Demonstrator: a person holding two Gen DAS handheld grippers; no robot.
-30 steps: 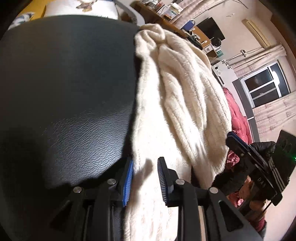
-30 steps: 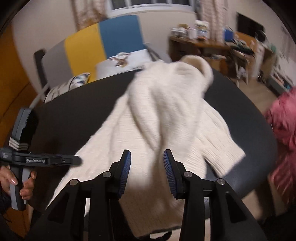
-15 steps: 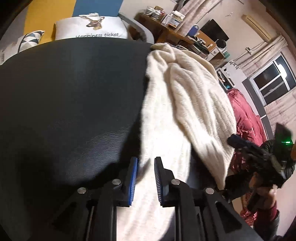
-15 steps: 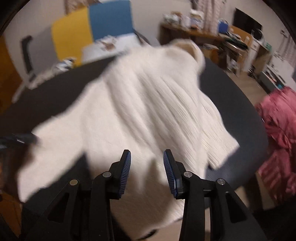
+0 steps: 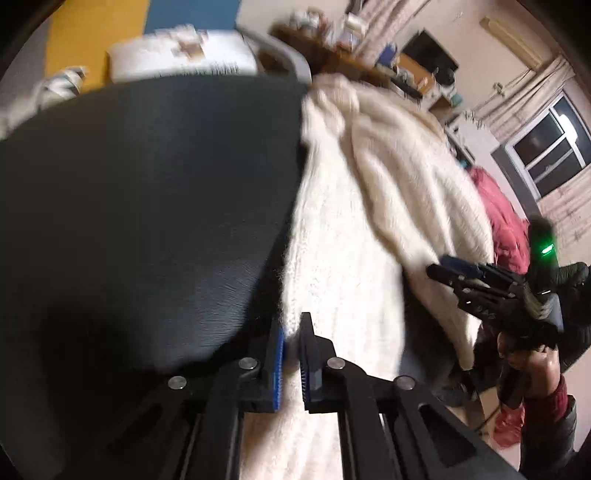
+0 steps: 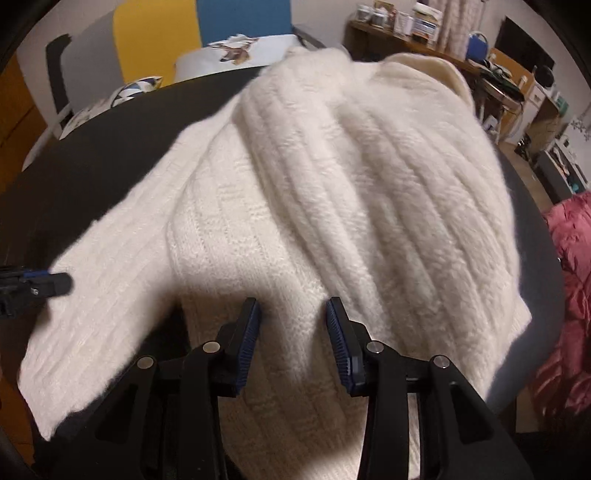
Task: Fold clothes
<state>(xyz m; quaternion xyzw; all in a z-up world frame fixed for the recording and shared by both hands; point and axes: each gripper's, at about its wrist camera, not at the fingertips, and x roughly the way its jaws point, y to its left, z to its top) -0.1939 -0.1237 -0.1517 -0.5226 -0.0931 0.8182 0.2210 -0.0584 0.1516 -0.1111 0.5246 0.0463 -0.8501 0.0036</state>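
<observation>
A cream cable-knit sweater (image 6: 332, 177) lies bunched on a round black table (image 6: 92, 166), with one sleeve spread to the left. My left gripper (image 5: 291, 336) is at the sweater's (image 5: 343, 266) near left edge, its jaws closing to a narrow slit with the fuzzy hem pinched between the blue pads. My right gripper (image 6: 293, 332) hovers low over the sweater's front with its jaws apart, and the knit shows beneath them. The right gripper (image 5: 461, 273) also shows in the left wrist view at the far right, held in a hand. The left gripper's tip (image 6: 48, 284) shows beside the sleeve.
A red garment (image 6: 569, 258) is heaped beyond the table's right edge. A chair with a white cushion (image 6: 229, 48) and a yellow and blue back stands behind the table. A cluttered desk (image 6: 424, 33) runs along the back wall.
My left jaws have narrowed from wide apart to pinching the sweater's edge. My right gripper has dropped closer, and the sweater now fills its view.
</observation>
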